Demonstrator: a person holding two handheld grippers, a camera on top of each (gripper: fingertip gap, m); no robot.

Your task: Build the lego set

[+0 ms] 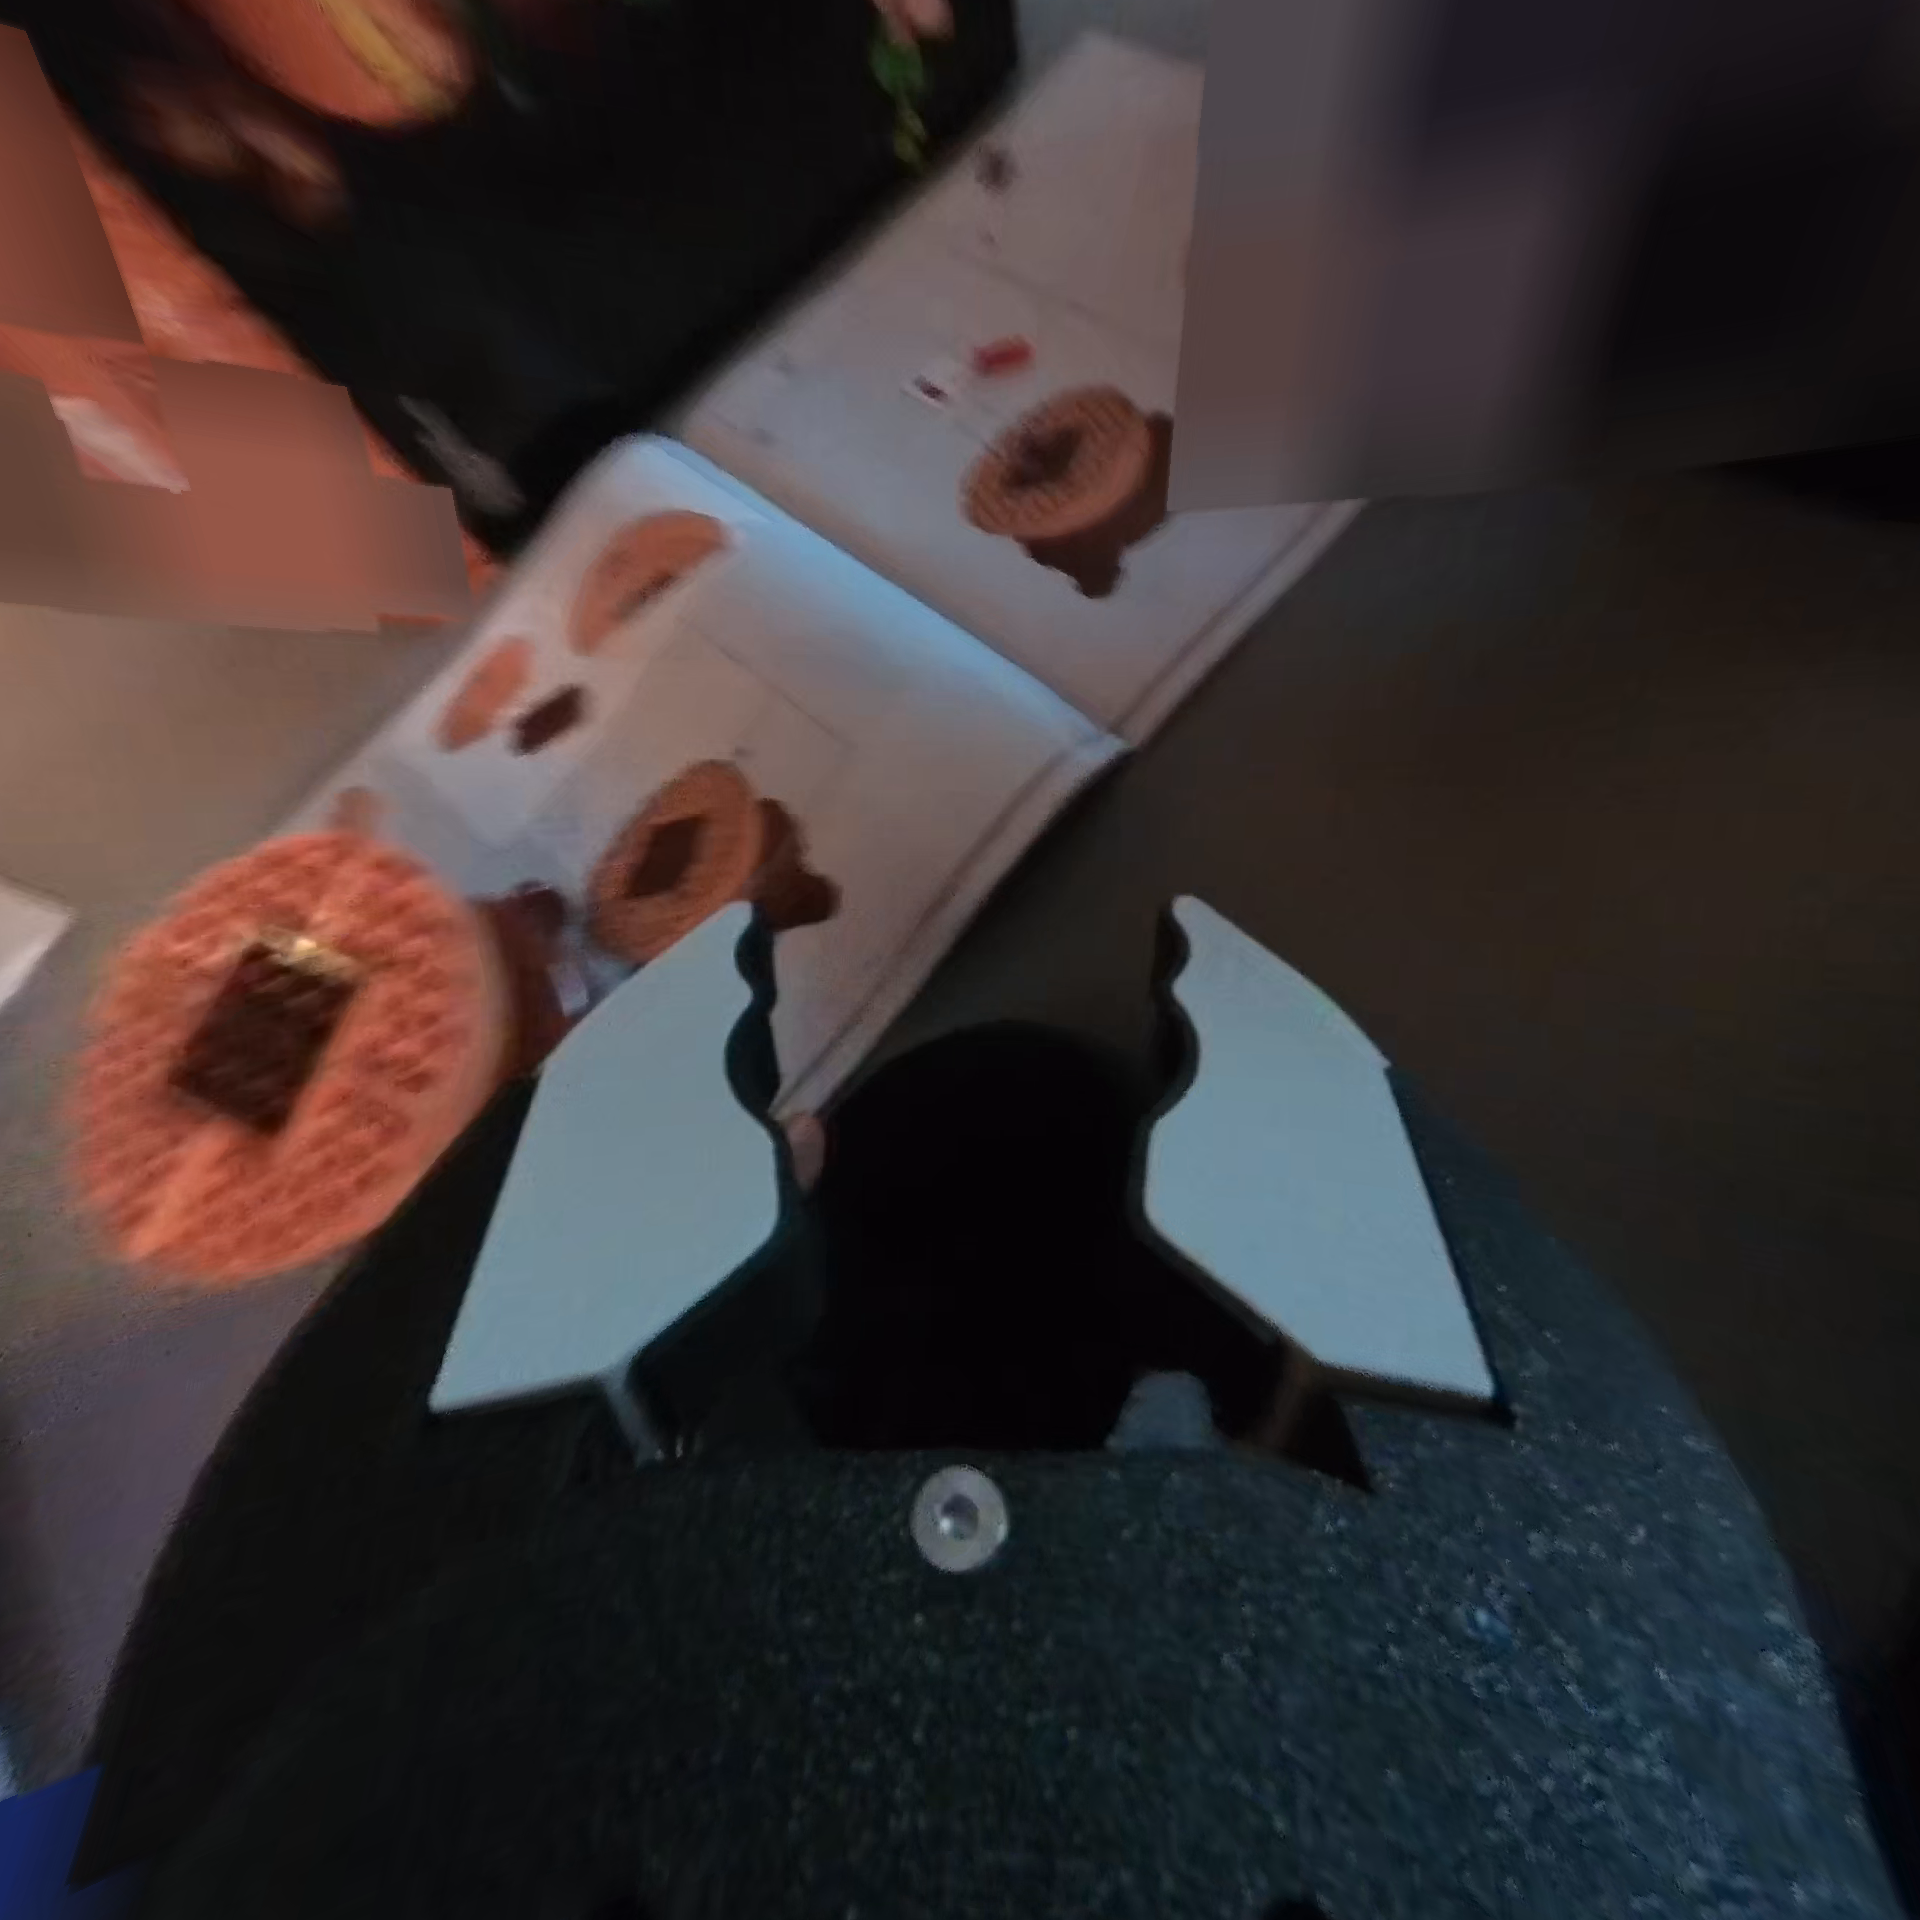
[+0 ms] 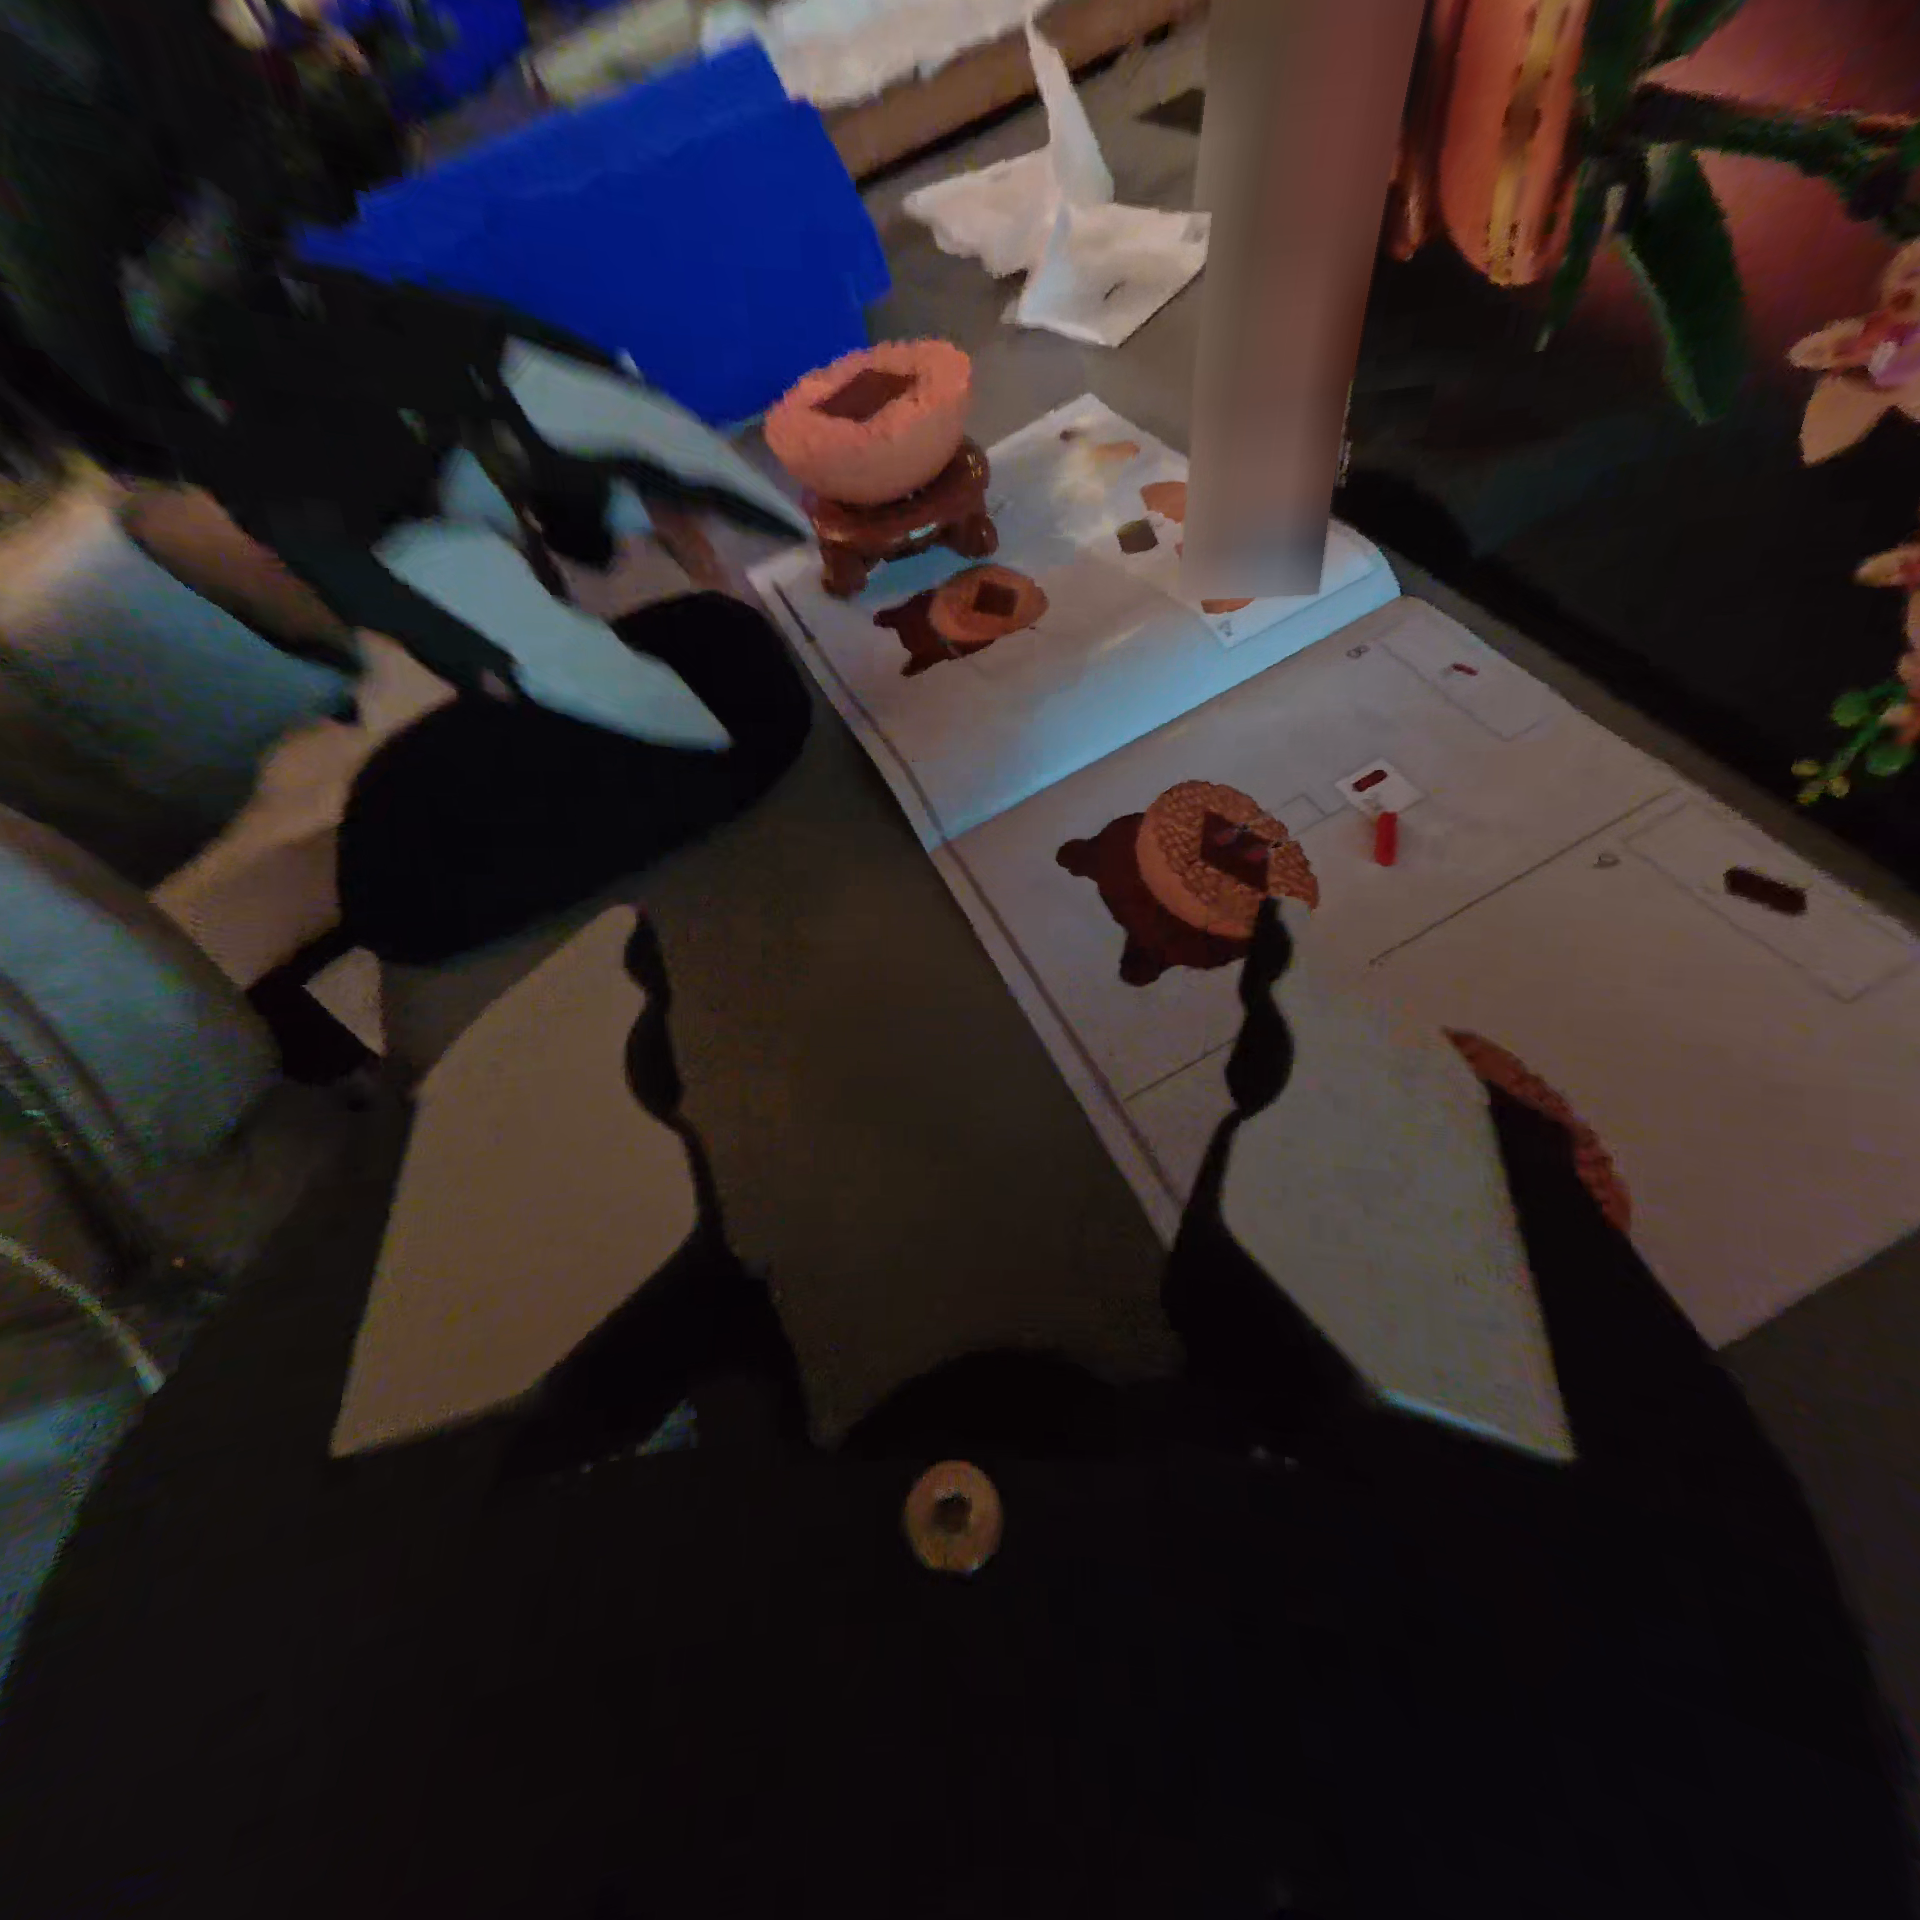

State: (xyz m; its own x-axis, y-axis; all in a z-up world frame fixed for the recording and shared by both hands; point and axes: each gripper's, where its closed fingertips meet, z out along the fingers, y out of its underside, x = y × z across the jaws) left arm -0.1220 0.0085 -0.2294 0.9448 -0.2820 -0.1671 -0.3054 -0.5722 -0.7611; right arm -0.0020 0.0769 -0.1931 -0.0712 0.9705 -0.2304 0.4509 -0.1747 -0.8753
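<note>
Right gripper (image 2: 951,914), low centre of its own view, hangs above a dark grey tabletop (image 2: 883,1039) with its pale, wavy-edged fingers (image 2: 540,1143) spread wide and nothing between them; the right-hand fingertip overlaps the near page of an open instruction booklet (image 2: 1507,1091). That page carries a printed drawing of a round tan disc on a dark brown base, plus small boxed part diagrams with a red piece; any writing is too small and blurred to read.

Left gripper (image 1: 961,914), low centre of its view, also stands with fingers (image 1: 644,1143) apart and bare, poised over the booklet's (image 1: 883,675) edge where page meets tabletop (image 1: 1507,883). In the right wrist view the left gripper (image 2: 727,634) shows at middle left, blurred, its fingertips near the model.

Beyond it, at centre of the right wrist view, a brick-built model (image 2: 878,457) stands on the booklet's far page: a studded salmon-orange bowl with a dark brown square inset on top, set on a dark reddish-brown footed stand. In the left wrist view the model (image 1: 281,1060) fills the middle left, seen from above and blurred.

Farther off, upper left of the right wrist view, lies a blue box (image 2: 623,229), with crumpled white plastic bags (image 2: 1081,229) at upper centre. A dark box printed with orange flowers (image 2: 1662,260) fills the upper right.
</note>
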